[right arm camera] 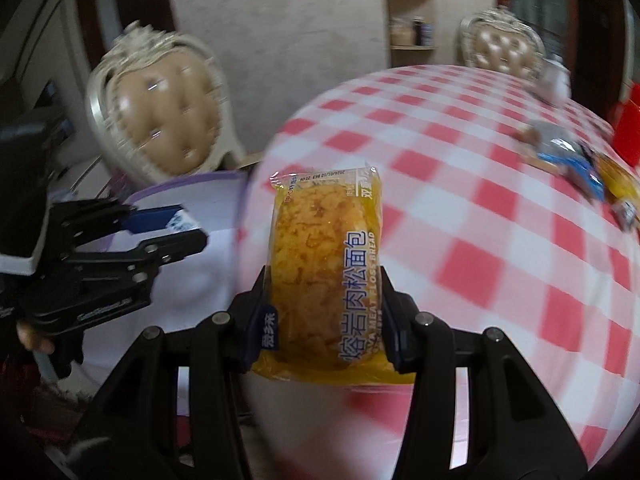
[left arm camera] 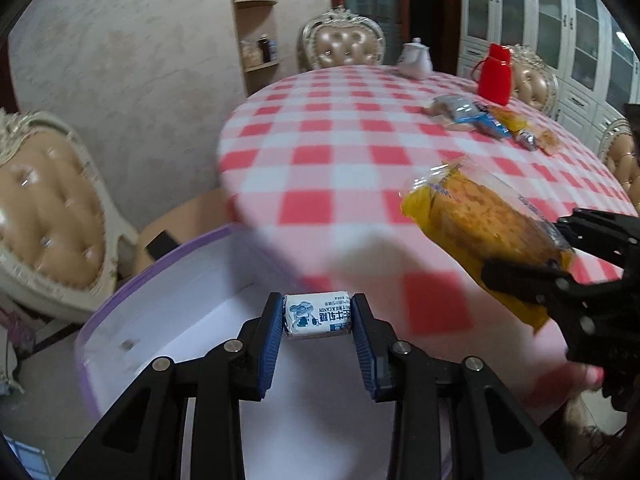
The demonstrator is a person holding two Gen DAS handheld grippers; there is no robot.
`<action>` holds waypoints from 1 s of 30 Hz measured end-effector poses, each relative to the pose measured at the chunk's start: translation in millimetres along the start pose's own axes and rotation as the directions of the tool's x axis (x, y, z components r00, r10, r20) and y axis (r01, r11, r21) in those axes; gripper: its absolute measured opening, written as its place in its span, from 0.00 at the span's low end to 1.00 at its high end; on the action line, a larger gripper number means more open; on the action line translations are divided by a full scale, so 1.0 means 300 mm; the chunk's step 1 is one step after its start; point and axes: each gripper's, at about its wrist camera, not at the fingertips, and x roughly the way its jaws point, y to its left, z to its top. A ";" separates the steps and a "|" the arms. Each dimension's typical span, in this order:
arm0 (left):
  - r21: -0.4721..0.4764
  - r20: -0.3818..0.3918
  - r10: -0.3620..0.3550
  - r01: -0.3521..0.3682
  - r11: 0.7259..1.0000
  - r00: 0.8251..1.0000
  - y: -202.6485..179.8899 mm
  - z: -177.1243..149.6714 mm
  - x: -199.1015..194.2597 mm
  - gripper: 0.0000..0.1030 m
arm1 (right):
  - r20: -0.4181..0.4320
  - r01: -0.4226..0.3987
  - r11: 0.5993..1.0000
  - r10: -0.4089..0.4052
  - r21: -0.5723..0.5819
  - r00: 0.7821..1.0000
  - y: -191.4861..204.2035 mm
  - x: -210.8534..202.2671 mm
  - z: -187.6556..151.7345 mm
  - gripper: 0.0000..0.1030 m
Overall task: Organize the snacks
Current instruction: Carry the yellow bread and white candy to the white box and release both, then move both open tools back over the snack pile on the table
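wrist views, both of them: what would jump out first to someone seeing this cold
The yellow meat floss bread packet, clamped in the right claw above the near edge of the red-and-white checked table. Then the small white milk candy pinched in the left claw over a white, purple-rimmed box below the table's edge.
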 end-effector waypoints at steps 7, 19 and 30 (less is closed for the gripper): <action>-0.107 -0.037 0.117 -0.120 0.987 0.992 0.212 -0.089 -0.038 0.34 | -0.068 -0.110 0.980 0.099 -0.167 0.993 0.267 0.038 -0.050 0.50; -0.215 -0.011 0.198 -0.196 0.957 0.980 0.266 -0.041 -0.062 0.72 | -0.084 -0.193 0.961 0.180 -0.197 0.980 0.282 0.069 -0.112 0.76; 0.010 0.085 -0.137 0.136 0.991 0.987 -0.346 0.262 0.086 0.81 | 0.108 0.031 0.972 -0.057 0.231 0.993 -0.342 -0.144 -0.044 0.76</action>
